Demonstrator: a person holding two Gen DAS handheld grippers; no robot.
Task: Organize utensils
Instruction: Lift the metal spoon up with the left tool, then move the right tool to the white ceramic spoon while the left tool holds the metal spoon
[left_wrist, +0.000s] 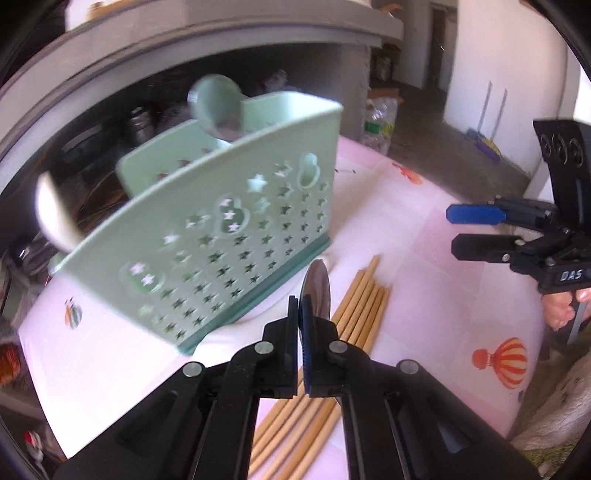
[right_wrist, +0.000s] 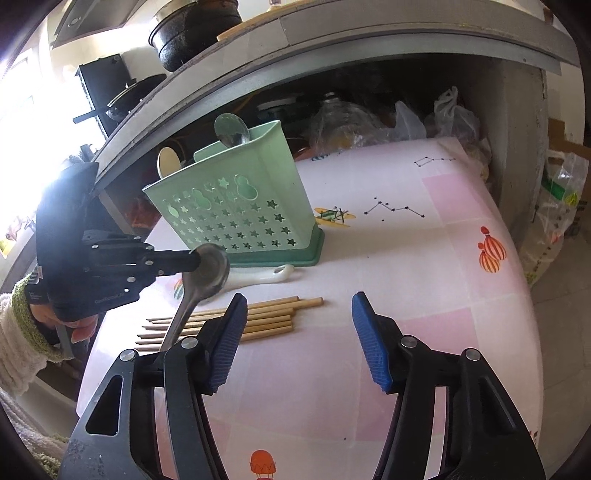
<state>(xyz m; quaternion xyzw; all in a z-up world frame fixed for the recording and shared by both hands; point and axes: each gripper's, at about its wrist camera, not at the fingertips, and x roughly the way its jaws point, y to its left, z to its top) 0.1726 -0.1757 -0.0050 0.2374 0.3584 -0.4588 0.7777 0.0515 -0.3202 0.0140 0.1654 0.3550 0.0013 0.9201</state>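
Spoon duty: your left gripper (right_wrist: 195, 260) clamps a shiny steel spoon (right_wrist: 207, 271) by its bowl, handle slanting down toward you above bamboo chopsticks (right_wrist: 258, 317); your right gripper (right_wrist: 299, 339) gapes empty.

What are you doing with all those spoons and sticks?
A person is tidying utensils into a green holder on a pink tablecloth. The left gripper is shut on a metal spoon, lifted above the table near the holder. Two spoons already stand in the holder: a metal one and a pale one. A white ceramic spoon and a row of wooden chopsticks lie on the cloth in front of it. The right gripper is open and holds nothing.
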